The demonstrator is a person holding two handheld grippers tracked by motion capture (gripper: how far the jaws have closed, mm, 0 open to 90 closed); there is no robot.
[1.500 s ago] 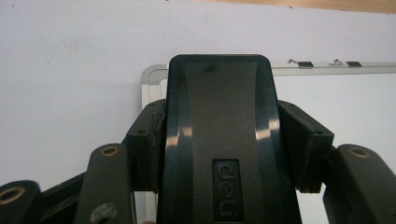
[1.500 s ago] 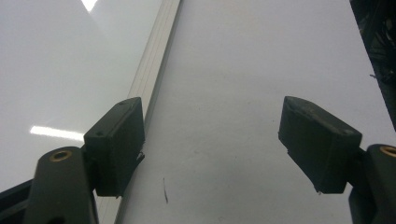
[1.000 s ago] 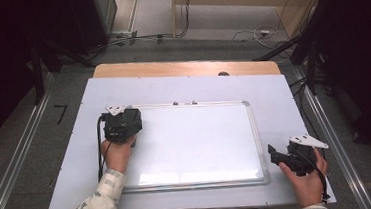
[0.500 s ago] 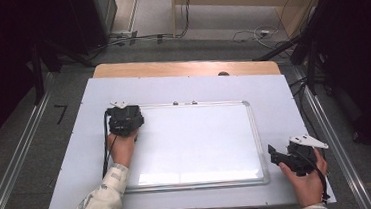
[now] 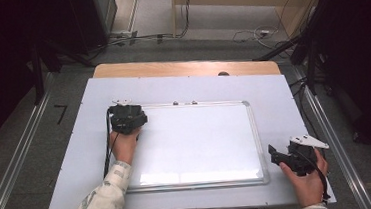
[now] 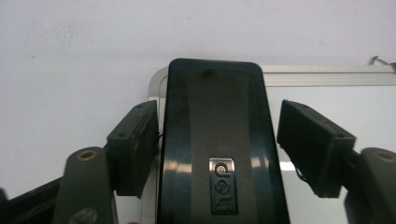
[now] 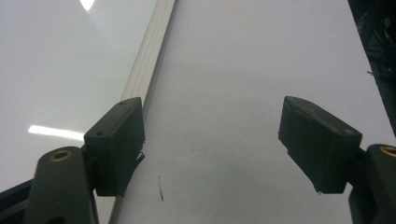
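A high view looks forward and down from above the person's side onto a white-topped desk (image 5: 273, 102) carrying a flat, silver-framed whiteboard (image 5: 201, 143). The left gripper view sits very close to the desk, looking along the black left hand-held gripper (image 6: 219, 135) at the whiteboard's rounded corner (image 6: 156, 81), which the high view also shows. The right gripper view, equally low and close, looks along the open right hand-held gripper (image 7: 210, 144) beside the whiteboard's silver frame edge (image 7: 152, 51).
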